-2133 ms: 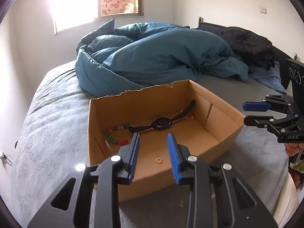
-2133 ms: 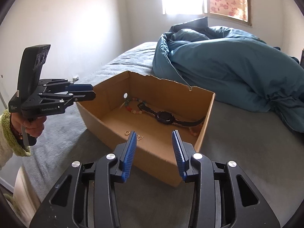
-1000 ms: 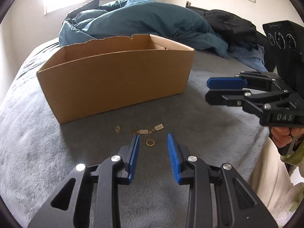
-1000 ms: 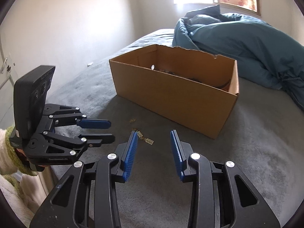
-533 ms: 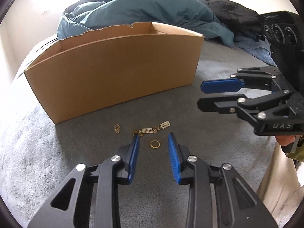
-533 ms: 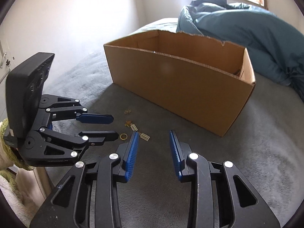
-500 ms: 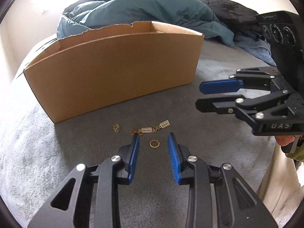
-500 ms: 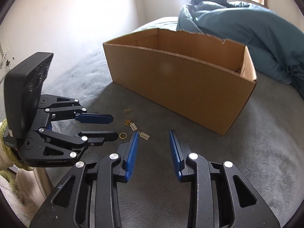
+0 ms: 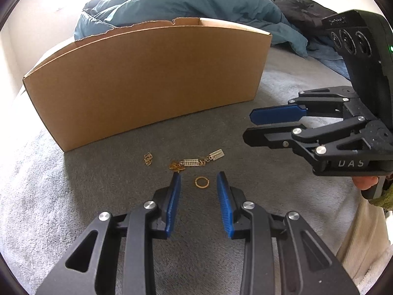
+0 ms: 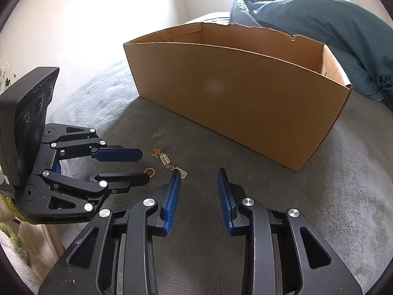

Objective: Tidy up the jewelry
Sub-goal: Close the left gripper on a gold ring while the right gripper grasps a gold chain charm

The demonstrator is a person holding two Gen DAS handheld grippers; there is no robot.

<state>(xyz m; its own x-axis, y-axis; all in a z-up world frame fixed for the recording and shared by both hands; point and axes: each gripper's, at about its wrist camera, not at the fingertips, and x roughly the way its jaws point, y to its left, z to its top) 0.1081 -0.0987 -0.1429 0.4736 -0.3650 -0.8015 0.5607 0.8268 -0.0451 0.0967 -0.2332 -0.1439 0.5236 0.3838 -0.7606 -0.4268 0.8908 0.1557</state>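
A small gold ring (image 9: pixel 201 182) lies on the grey bed cover (image 9: pixel 73 209), between the blue fingertips of my left gripper (image 9: pixel 197 175). That gripper is open and its pads stand clear of the ring. Just beyond lie a gold chain with pale charms (image 9: pixel 196 161) and a small gold piece (image 9: pixel 147 159). From the right wrist view, the left gripper (image 10: pixel 143 167) hovers with its lower fingertip at the ring (image 10: pixel 149 172). My right gripper (image 10: pixel 199 172) is open and empty, its left fingertip beside the chain (image 10: pixel 169 162). The cardboard box (image 9: pixel 147 81) stands behind the jewelry.
A teal duvet (image 9: pixel 196 2) and dark clothing (image 9: pixel 302 12) are heaped behind the box (image 10: pixel 233 93). A hand (image 9: pixel 366 183) holds the right gripper (image 9: pixel 249 126) at the right. The bed's near edge and a pale towel (image 10: pixel 14 245) sit at the lower left.
Both grippers have sunk closer to the jewelry on the bed, and the box looms larger. The ring now sits between the left fingertips. The right jaws have narrowed a little.
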